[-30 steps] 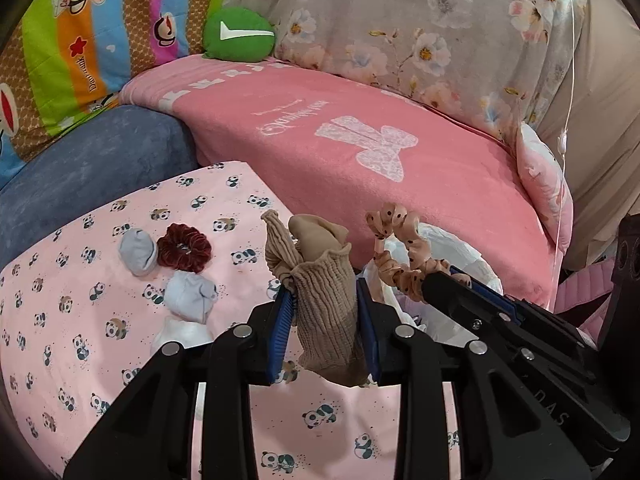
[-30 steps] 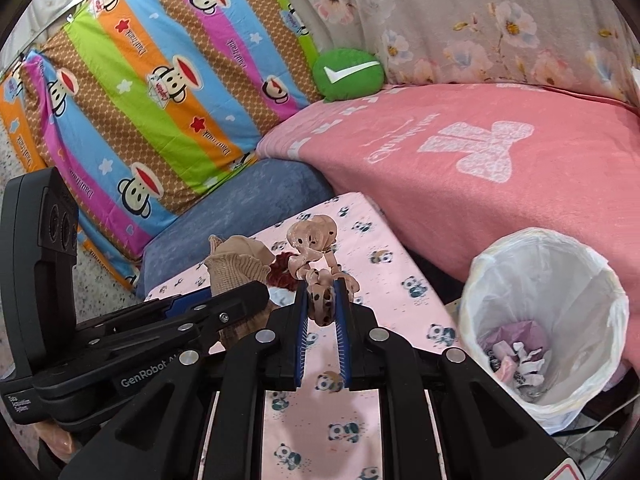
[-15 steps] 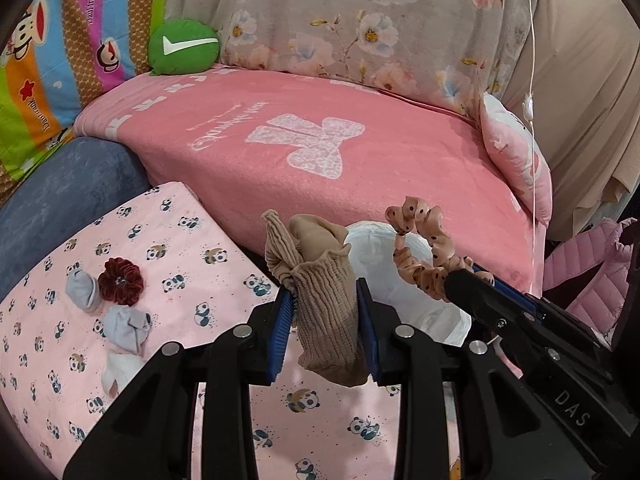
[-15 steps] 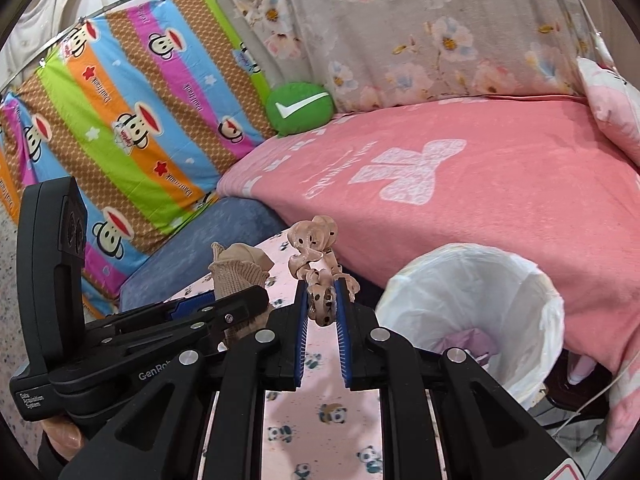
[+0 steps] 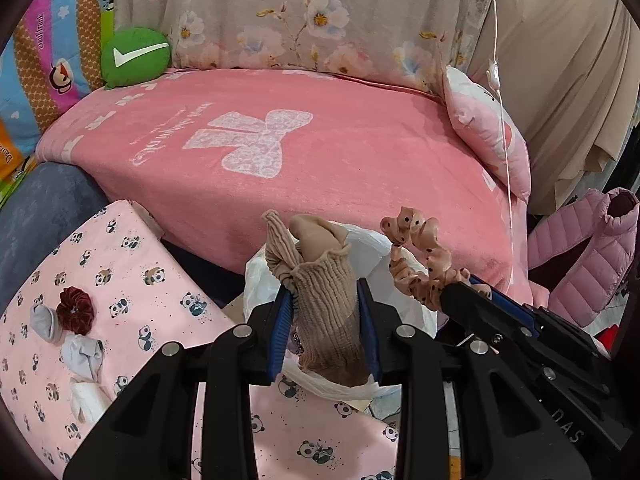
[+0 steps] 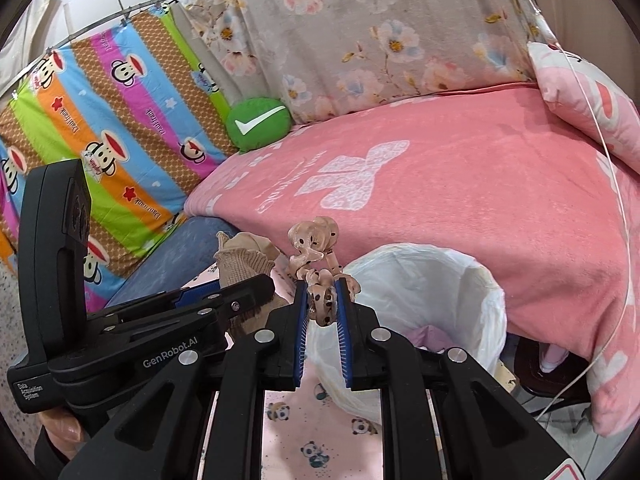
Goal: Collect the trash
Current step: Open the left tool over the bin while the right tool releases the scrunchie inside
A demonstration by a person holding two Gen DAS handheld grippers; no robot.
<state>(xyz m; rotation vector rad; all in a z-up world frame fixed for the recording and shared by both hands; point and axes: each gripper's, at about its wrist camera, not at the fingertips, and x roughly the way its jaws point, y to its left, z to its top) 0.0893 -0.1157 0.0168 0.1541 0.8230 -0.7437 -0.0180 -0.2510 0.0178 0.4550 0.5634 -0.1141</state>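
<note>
Left gripper [image 5: 325, 308] clamped on ribbed beige knit sock [image 5: 326, 312], right gripper [image 6: 323, 300] pinching peach black-dotted fabric scrunchie [image 6: 318, 264], both over white plastic-lined trash bin [image 6: 436, 280], beside pink panda-print table cover [image 5: 132, 280]

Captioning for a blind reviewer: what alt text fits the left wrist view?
Left tongs grip a beige ribbed sock over a white-lined trash bin; right tongs alongside hold a spotted peach scrunchie. Pink bed behind.
</note>
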